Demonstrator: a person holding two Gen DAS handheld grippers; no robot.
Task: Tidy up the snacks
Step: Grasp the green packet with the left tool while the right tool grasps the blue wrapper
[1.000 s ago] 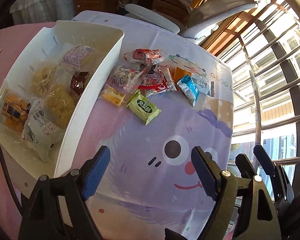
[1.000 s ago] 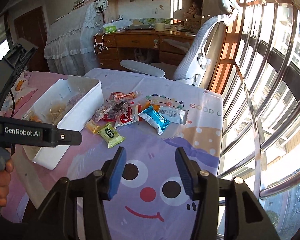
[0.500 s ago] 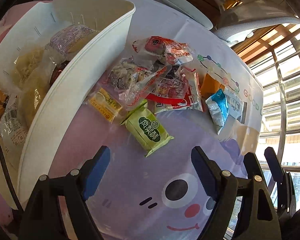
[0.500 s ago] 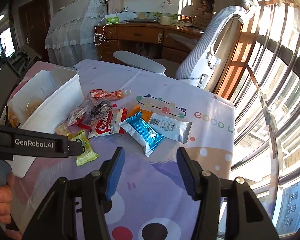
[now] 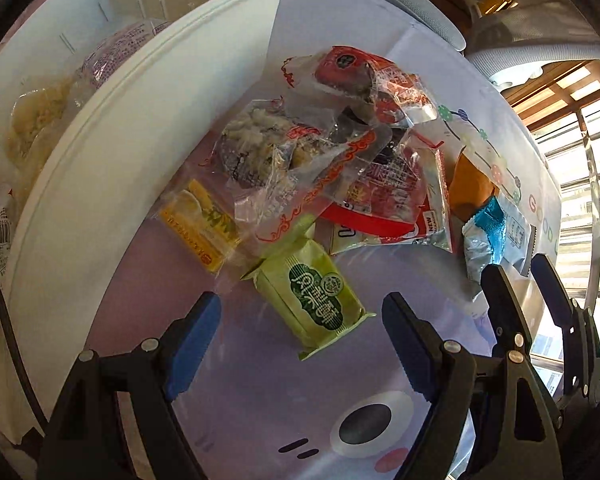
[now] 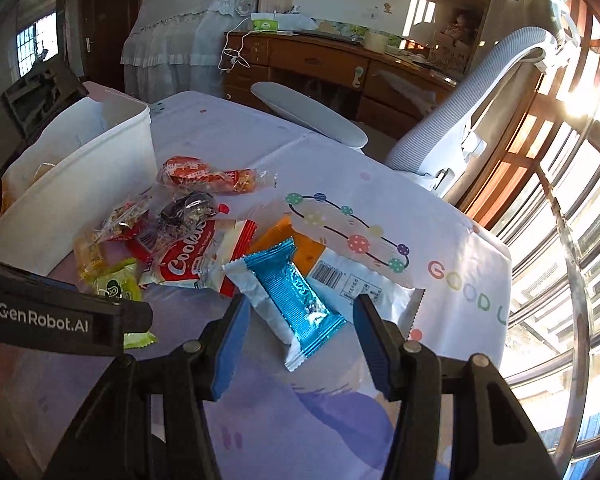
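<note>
Green snack packet point(image 5: 314, 307) lay low in the middle of your left wrist view, between the spread blue pads of your left gripper point(image 5: 302, 344), untouched. The white bin point(image 5: 112, 152) filled the upper left, the snack pile point(image 5: 332, 160) beside it. In the right wrist view, your right gripper point(image 6: 298, 338) stood open around the blue packet point(image 6: 296, 298) at lower centre, pads clear of it.

Two wrist views, both close over the table.
My left looks steeply down on the green pack point(image 5: 314, 302); my right slants across; both share the snack pile point(image 6: 188, 236).
</note>
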